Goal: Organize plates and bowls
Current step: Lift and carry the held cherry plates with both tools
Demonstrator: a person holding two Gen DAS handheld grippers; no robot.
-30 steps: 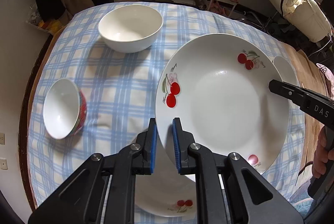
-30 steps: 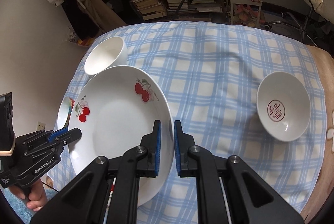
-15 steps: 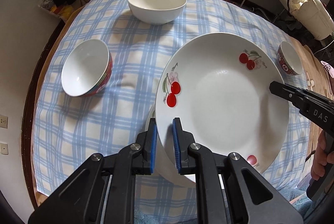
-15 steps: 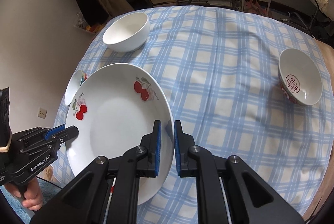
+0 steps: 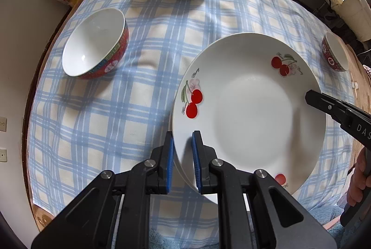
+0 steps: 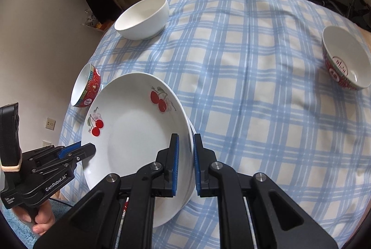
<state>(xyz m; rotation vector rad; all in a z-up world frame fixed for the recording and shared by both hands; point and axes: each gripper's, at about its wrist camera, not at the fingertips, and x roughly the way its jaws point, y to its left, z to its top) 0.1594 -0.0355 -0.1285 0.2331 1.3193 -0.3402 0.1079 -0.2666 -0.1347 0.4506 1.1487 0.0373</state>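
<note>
Left wrist view is showing your left gripper point(image 5: 182, 159) pinching the glossy round cherry plate point(image 5: 252, 114) by its near rim, pads nearly closed on it, while your right gripper point(image 6: 184, 162) is clamping the opposite edge. A second plate's rim point(image 6: 190, 133) is peeking out beneath, mostly hidden. Everything is sitting over the soft blue-checked tablecloth point(image 6: 243, 77).
</note>
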